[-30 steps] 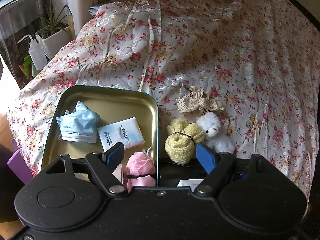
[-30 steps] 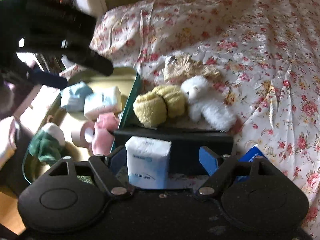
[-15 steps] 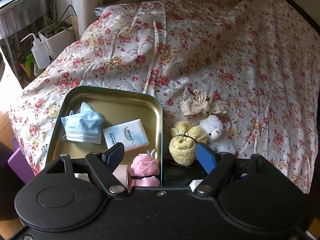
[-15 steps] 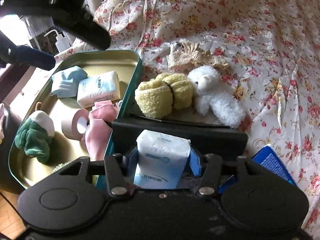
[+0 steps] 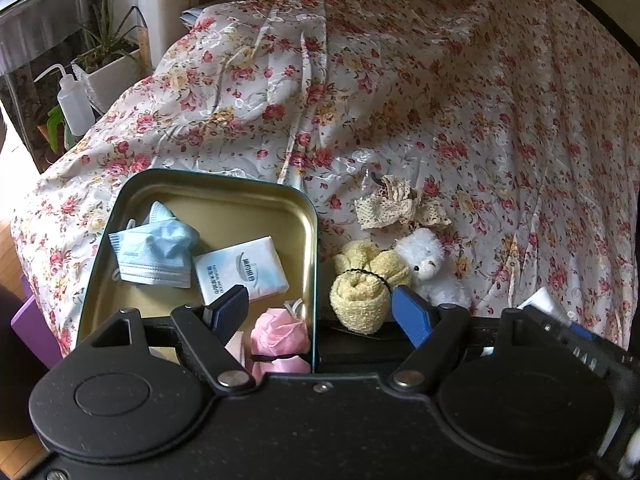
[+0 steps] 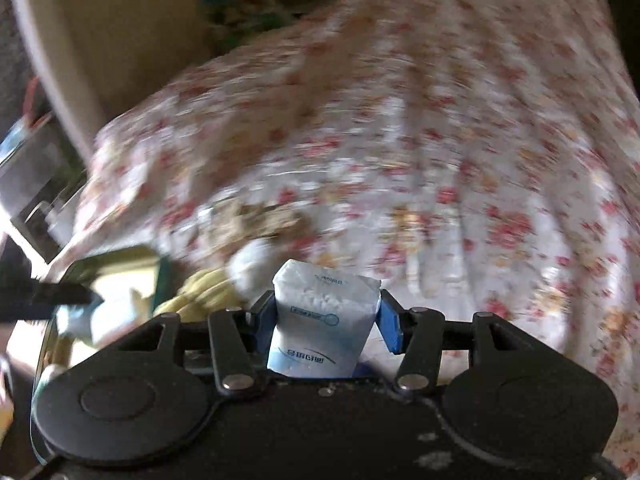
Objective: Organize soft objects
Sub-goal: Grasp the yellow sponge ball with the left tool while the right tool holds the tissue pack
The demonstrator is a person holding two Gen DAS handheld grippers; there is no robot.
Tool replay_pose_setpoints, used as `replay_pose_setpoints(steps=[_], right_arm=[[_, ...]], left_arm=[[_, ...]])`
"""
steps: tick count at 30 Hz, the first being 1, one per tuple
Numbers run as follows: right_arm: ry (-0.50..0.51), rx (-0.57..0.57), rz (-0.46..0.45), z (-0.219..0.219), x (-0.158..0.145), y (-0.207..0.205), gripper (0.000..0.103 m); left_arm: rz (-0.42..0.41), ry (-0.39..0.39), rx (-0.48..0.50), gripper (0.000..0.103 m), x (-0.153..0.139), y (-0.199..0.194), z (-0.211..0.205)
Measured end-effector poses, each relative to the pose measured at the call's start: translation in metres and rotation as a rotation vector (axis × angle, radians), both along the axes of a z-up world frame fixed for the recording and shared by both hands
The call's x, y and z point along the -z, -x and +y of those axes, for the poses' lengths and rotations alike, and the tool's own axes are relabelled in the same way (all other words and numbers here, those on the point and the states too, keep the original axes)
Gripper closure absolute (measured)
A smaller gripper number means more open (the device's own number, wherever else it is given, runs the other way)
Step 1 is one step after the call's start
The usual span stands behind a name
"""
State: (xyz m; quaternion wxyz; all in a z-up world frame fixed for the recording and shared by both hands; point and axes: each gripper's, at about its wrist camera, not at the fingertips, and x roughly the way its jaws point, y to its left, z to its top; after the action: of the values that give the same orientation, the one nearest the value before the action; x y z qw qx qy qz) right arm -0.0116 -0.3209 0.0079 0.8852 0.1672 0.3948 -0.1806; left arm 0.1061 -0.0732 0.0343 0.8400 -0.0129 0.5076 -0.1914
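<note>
A green-rimmed metal tin lies open on the floral bedspread, holding a blue face mask, a white tissue pack and a pink bundle. My left gripper is open and empty above the tin's near right edge. Beside the tin lie a yellow rolled towel, a white plush bear and a lace piece. My right gripper is shut on a white tissue pack, lifted off the bed; that view is blurred. The tin shows at its left.
A black box edge sits just in front of the towel. A squeeze bottle and a potted plant stand beyond the bed's left edge. The floral bedspread stretches far and right.
My right gripper closed on the white tissue pack and has lifted it, now swinging fast. My left gripper has drawn back and up slightly, still open.
</note>
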Motion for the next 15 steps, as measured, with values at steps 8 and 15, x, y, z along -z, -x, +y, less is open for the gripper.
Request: replay_pose_setpoints(steps=[8,15], right_arm=[[-0.063,0.104,0.124,-0.037,0.024,-0.03,0.051],[-0.127,0.145,0.1,-0.054,0.033,-0.039,0.051]], left_arm=[[0.012,-0.01,0.025,0.028,0.008,-0.002,-0.02],[0.02,-0.031,0.076,0.028,0.017,-0.003,-0.038]])
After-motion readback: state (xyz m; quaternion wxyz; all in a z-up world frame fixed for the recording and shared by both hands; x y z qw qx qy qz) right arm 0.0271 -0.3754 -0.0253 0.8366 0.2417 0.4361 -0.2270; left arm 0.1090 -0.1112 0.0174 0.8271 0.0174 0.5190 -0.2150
